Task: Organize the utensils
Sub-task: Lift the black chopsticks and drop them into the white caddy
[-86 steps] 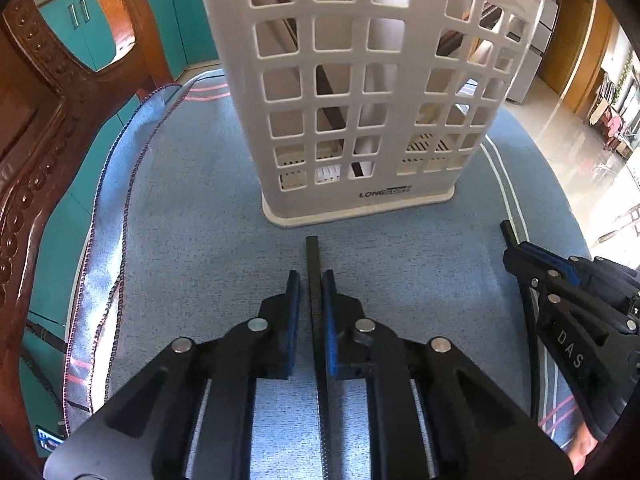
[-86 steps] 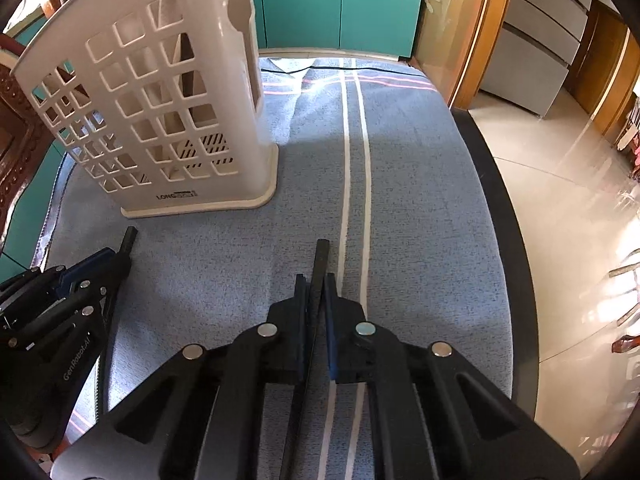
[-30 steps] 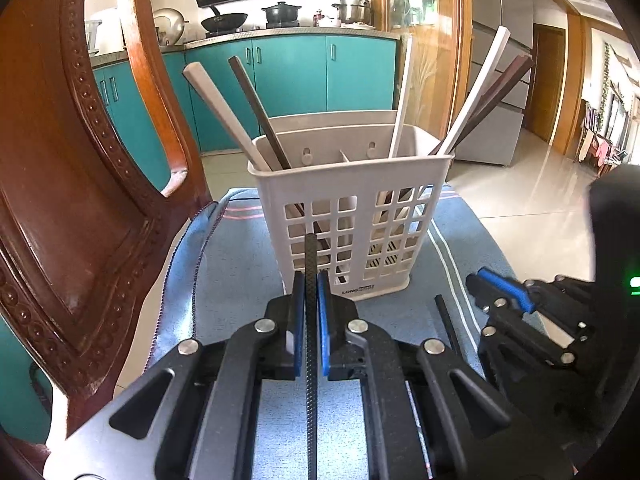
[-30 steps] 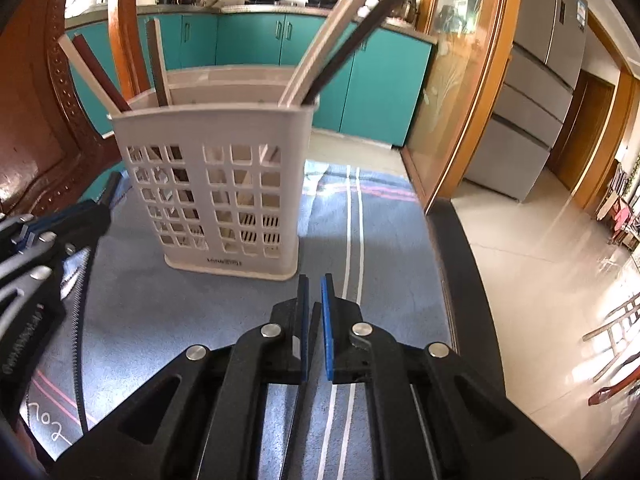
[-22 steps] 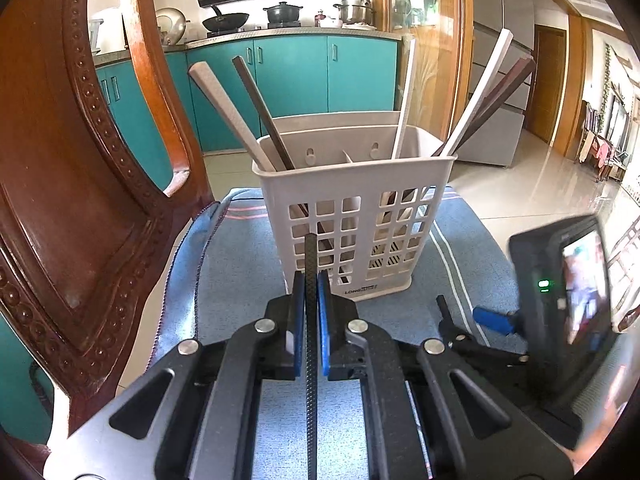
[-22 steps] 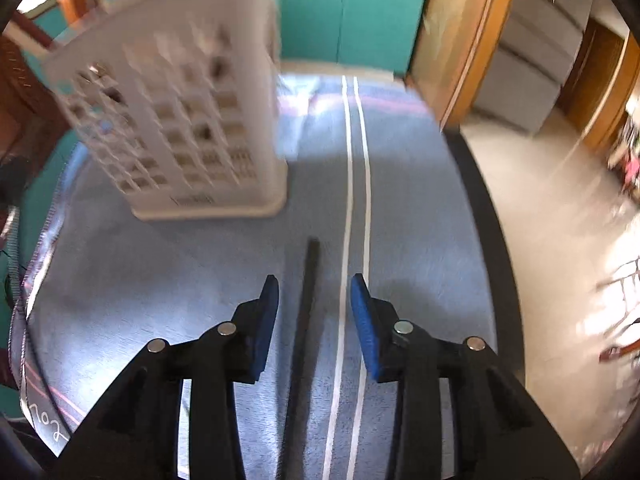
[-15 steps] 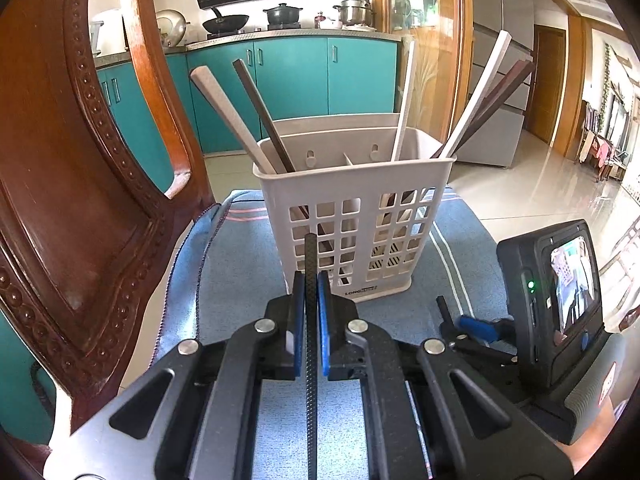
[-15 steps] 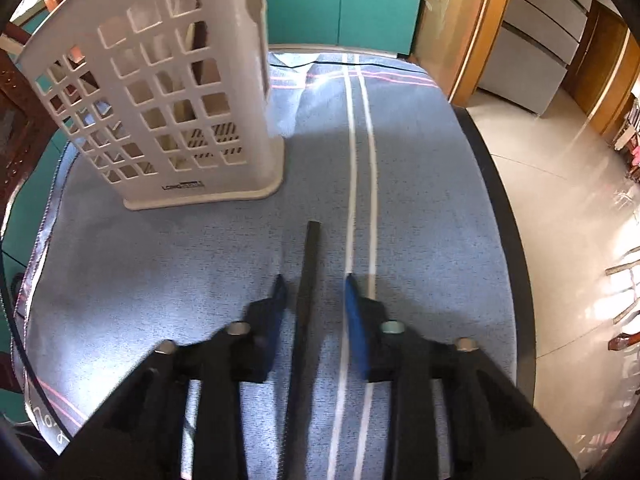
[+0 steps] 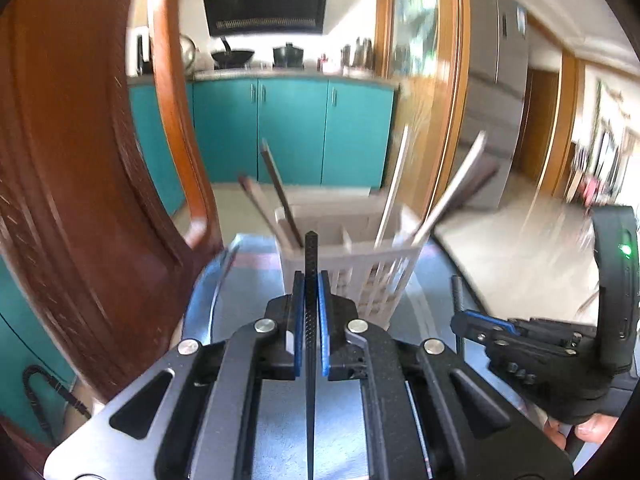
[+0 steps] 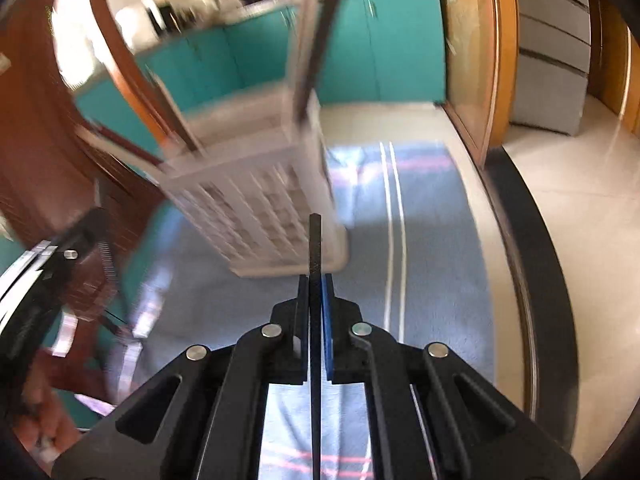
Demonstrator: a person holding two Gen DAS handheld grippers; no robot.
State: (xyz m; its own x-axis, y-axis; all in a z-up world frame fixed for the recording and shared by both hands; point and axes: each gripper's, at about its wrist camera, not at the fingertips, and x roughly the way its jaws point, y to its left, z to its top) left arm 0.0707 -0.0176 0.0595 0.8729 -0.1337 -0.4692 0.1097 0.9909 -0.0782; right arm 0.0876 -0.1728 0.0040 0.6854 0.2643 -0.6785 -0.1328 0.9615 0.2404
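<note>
A white slotted utensil basket (image 9: 352, 264) stands on the blue cloth, with several chopsticks leaning out of it. My left gripper (image 9: 311, 284) is shut on a black chopstick (image 9: 311, 256) and holds it raised, its tip in front of the basket's near rim. My right gripper (image 10: 315, 284) is shut on another black chopstick (image 10: 315, 240), lifted off the cloth and pointing at the basket (image 10: 264, 208). The right gripper also shows at the right of the left wrist view (image 9: 480, 320). Both views are blurred by motion.
A carved wooden chair back (image 9: 80, 200) rises close on the left. The blue cloth (image 10: 420, 264) with white stripes covers a round table with a dark edge (image 10: 536, 240) to the right. Teal kitchen cabinets (image 9: 288, 128) stand behind.
My right gripper opened over the chopstick on the cloth, closed on it and lifted it toward the basket. My left gripper rose higher with its chopstick.
</note>
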